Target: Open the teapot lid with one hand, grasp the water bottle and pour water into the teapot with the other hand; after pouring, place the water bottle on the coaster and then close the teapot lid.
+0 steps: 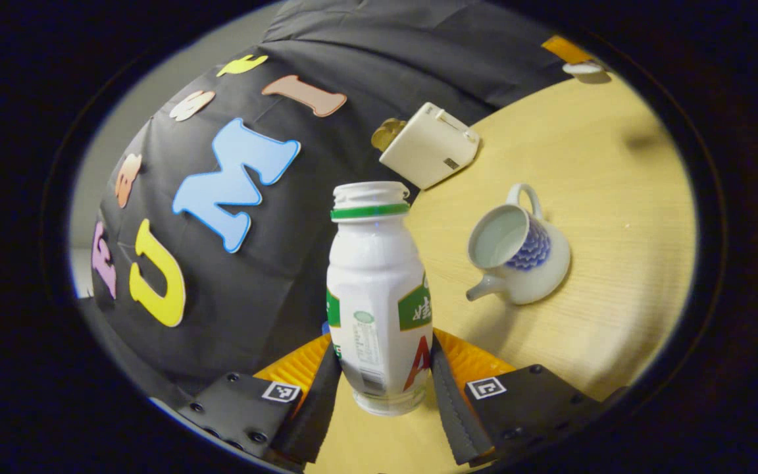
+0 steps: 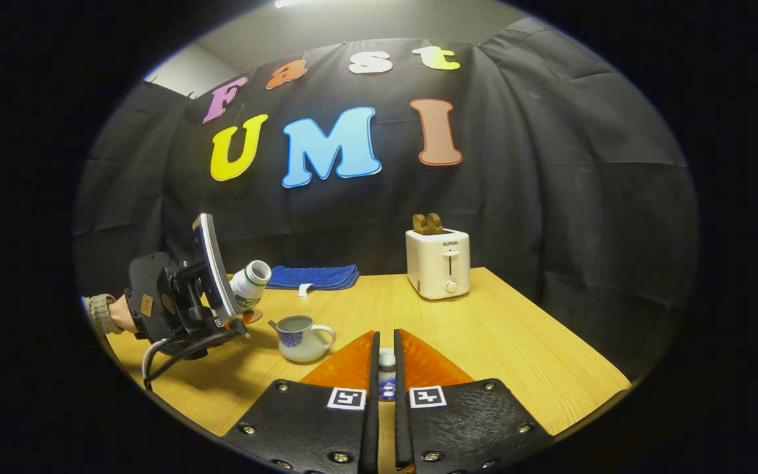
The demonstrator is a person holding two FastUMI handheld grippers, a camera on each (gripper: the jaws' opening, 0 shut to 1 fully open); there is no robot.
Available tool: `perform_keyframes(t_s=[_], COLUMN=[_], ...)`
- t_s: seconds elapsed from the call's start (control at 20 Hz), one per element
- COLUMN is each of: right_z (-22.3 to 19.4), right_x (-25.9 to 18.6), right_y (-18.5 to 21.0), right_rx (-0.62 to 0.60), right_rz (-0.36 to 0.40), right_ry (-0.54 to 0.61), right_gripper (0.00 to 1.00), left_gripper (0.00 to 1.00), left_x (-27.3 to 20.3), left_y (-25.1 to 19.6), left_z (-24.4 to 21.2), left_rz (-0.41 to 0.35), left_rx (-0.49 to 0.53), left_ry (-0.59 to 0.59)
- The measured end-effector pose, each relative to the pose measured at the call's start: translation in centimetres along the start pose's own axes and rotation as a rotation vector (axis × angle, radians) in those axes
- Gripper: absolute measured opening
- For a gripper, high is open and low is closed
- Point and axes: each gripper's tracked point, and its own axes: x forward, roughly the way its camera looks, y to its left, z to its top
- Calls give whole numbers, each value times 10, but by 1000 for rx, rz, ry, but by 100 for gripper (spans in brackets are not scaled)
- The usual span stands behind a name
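Note:
An uncapped white water bottle [image 1: 377, 296] with a green neck band stands between my left gripper's [image 1: 384, 372] fingers, which press on its lower body. In the right gripper view that bottle [image 2: 252, 280] leans with its mouth toward the right, up and left of the teapot [image 2: 300, 337], held by the left gripper [image 2: 242, 315] in a person's hand [image 2: 106, 315]. No stream of water shows. The white teapot [image 1: 517, 253] with a blue pattern sits on the table with its top open. My right gripper [image 2: 385, 368] is nearly shut on the small teapot lid [image 2: 386, 378], lifted off to the pot's right.
A white toaster [image 2: 438, 263] with toast in it stands at the back of the wooden table [image 2: 517, 355]. A folded blue cloth [image 2: 313, 276] lies at the back left. A cable hangs from the left gripper. Table edges run along the front and right.

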Motion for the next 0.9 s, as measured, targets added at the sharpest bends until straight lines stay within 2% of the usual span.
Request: perform_keyframes(t_s=[0.05,0.1,0.35,0.4,0.45,0.5,0.55,0.7,0.9], right_z=[3,6,20,21,24,24,25,19,6], right_x=[4,9,40,47,53,59,66,87,112], right_y=[7,14,54,63,71,79,86,104,121], right_rx=[-4,-8,-16,-17,-19,-20,-18,-3,8], right_rz=[10,20,73,84,94,105,116,144,160], right_ry=[-1,-2,-15,-18,-21,-21,-21,-5,26], right_gripper=[10,10,10,10,10,10,10,10,10], left_gripper=[72,82,77,72,82,77,82,82,78], left_x=[-2,-5,-15,-16,-17,-20,-21,-21,-25], left_y=[1,5,34,40,45,49,52,66,89], left_z=[1,0,-4,-7,-12,-17,-22,-35,-52], left_rz=[-7,-9,-6,-6,-5,-6,-8,-5,42], left_rx=[-57,-114,-412,-457,-496,-525,-548,-624,-689], left_ry=[-10,-19,-63,-74,-78,-78,-82,-95,-118])
